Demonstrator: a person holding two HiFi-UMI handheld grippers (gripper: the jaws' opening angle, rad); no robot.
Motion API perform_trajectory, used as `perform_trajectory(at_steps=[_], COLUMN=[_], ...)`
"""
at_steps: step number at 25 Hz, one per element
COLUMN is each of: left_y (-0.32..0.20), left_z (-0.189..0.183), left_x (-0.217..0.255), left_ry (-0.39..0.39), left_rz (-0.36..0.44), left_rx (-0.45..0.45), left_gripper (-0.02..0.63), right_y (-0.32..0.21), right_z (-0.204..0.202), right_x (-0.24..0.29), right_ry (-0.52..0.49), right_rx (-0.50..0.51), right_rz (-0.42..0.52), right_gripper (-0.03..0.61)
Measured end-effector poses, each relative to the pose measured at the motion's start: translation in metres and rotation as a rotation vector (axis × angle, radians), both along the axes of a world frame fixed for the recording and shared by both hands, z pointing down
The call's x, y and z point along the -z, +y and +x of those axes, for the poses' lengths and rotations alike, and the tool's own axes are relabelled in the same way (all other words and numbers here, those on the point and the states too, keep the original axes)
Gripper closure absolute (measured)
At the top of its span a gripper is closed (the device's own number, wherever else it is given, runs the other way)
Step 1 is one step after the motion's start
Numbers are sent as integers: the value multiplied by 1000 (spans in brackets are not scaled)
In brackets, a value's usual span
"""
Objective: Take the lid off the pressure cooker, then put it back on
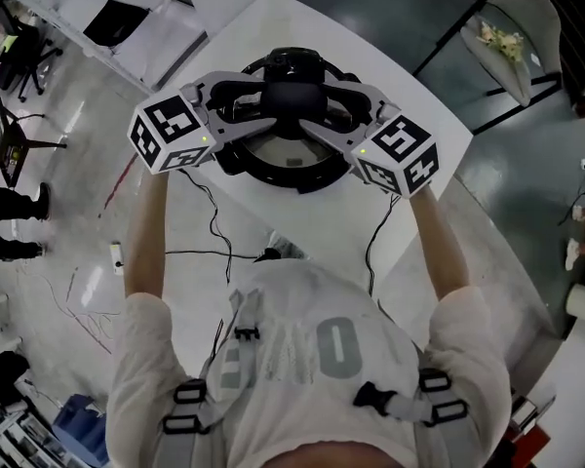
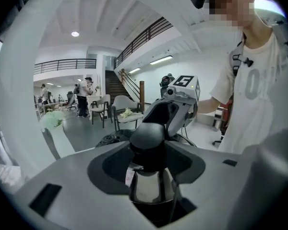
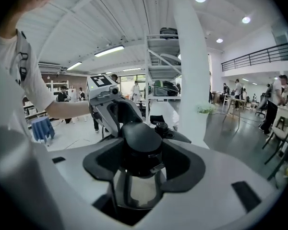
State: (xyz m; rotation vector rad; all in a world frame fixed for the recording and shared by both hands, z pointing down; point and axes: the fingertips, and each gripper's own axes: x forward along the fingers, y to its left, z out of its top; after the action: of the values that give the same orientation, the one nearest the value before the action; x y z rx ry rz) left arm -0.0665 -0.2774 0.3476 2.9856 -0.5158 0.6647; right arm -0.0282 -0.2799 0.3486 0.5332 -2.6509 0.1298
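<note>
Pinching the lid knob (image 1: 292, 94) from opposite sides, left gripper (image 2: 147, 152) and right gripper (image 3: 140, 153) stand partly spread.

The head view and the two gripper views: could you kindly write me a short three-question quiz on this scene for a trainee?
1. True or false: only the left gripper has the lid's knob between its jaws.
2. What does the pressure cooker stand on? A. a white table B. the floor C. a chair
3. Fill in: the right gripper meets the knob from the side ____ the left gripper.
Key: 1 false, both grippers are shut on it; 2 A; 3 opposite.
</note>
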Motion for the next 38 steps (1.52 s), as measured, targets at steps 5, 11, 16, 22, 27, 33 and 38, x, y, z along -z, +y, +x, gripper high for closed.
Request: perform_trajectory(at_steps=[5, 11, 16, 22, 27, 33, 38], left_y=[1, 2, 1, 0, 1, 1, 0], left_z=[1, 2, 4, 6, 7, 6, 6], left_x=[-1, 1, -3, -9, -8, -9, -9], left_ry=[-3, 18, 38, -8, -5, -12, -67], left_rz=[-14, -15, -75, -45, -48, -50, -25], left_rx=[-62, -68, -73, -88, -93, -98, -108], left_gripper=[390, 388, 379, 374, 376, 376, 377], right_y=[2, 2, 1, 2, 2, 2, 1], right_z=[0, 1, 1, 2, 4, 2, 3], right_x=[-1, 0, -1, -12, -13, -14, -14], right_ry=[-3, -12, -24, 45, 46, 45, 45], right_rx=[-12, 11, 23, 59, 56, 58, 57], right_rz=[3, -3, -37, -42, -27, -25, -19], right_gripper=[324, 321, 314, 339, 336, 339, 341])
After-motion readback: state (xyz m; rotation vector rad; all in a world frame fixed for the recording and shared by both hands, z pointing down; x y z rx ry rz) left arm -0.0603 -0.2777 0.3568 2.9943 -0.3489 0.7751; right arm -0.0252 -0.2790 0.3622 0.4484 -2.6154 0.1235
